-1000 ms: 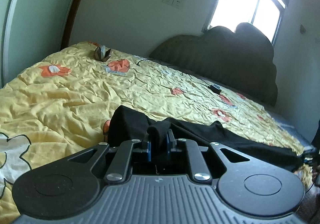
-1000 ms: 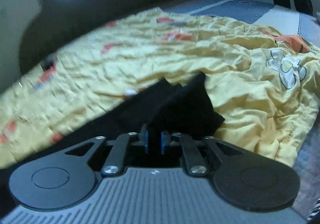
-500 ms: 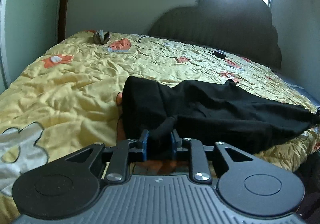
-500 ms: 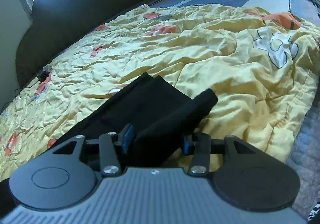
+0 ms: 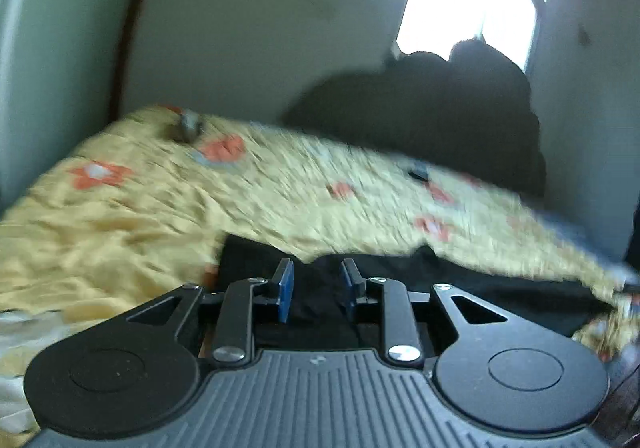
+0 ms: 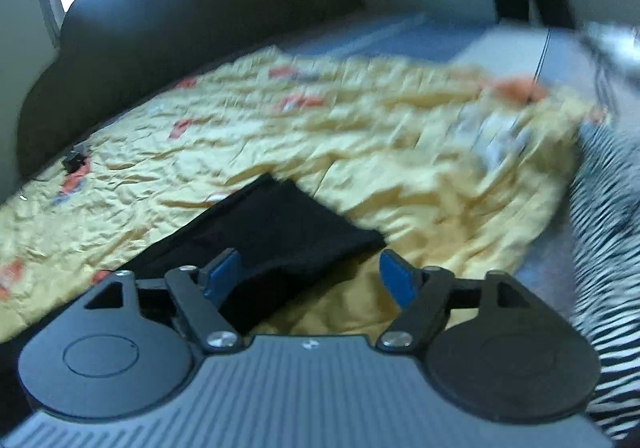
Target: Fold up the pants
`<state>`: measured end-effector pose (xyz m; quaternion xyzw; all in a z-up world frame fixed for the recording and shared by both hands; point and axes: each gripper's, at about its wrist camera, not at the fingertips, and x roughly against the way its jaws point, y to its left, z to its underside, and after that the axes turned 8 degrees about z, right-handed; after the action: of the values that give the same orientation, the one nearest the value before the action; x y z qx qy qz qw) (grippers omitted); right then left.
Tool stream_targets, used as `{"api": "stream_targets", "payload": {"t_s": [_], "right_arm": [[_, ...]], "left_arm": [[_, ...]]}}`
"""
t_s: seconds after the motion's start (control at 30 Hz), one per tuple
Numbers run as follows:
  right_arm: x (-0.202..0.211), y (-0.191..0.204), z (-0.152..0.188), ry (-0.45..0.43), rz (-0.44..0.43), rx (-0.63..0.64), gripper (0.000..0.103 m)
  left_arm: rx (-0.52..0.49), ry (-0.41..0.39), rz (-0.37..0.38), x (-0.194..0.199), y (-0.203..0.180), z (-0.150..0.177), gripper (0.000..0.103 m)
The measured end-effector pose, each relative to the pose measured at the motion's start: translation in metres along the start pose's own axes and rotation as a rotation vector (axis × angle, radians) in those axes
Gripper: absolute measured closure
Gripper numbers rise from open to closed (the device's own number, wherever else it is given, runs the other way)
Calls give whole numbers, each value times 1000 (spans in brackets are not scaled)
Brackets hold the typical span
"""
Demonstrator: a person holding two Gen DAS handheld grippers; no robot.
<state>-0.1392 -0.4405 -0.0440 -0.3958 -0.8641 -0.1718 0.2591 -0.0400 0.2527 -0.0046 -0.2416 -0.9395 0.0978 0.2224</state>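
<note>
Black pants lie flat along the near edge of the yellow flowered bedspread. In the right wrist view one end of the pants lies on the bedspread. My left gripper is open just above the black cloth, with nothing between its blue pads. My right gripper is wide open over the end of the pants, which passes under its left finger. Both views are blurred by motion.
A dark padded headboard stands at the back, below a bright window. A small dark object sits on the far left of the bed. A striped black-and-white cloth hangs at the right. A charger lies near the headboard.
Both grippers have let go of the black pants and opened. The pants now lie flat on the bed. Both cameras are moving, so the views have shifted and blurred.
</note>
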Motion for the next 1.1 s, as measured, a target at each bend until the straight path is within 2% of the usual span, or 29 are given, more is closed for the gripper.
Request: {"api": "stream_targets", "payload": {"t_s": [0.07, 0.17, 0.27, 0.43, 0.57, 0.63, 0.73, 0.87, 0.93, 1.0, 1.07, 1.1], "right_arm": [[2, 4, 0, -19, -8, 61, 23], [1, -4, -6, -31, 2, 54, 23], [-5, -15, -16, -25, -19, 22, 23], [-9, -2, -32, -57, -119, 87, 23], [-28, -6, -45, -44, -126, 117, 21], [-39, -12, -50, -27, -174, 118, 21], [-53, -15, -57, -16, -218, 142, 21], [-71, 1, -66, -21, -232, 293, 21], [-86, 12, -70, 9, -252, 368, 21], [-105, 19, -73, 72, -304, 390, 21], [-123, 24, -73, 117, -335, 406, 26], [-131, 25, -72, 144, -353, 404, 32]], "left_arm": [[-55, 92, -58, -36, -9, 9, 78], [-98, 172, -107, -66, -9, 19, 79], [-89, 197, -132, -75, -9, 13, 78], [-99, 183, -180, -82, -27, -5, 78], [-132, 168, -108, -97, -55, -19, 78], [-159, 173, -62, -112, -72, -27, 78], [-202, 171, -32, -138, -97, -33, 78], [-211, 196, 12, -166, -118, -33, 78], [-222, 208, 12, -175, -124, -29, 78], [-217, 222, -3, -180, -124, -24, 78], [-192, 237, -15, -183, -120, -20, 78], [-178, 243, -21, -185, -118, -18, 78]]}}
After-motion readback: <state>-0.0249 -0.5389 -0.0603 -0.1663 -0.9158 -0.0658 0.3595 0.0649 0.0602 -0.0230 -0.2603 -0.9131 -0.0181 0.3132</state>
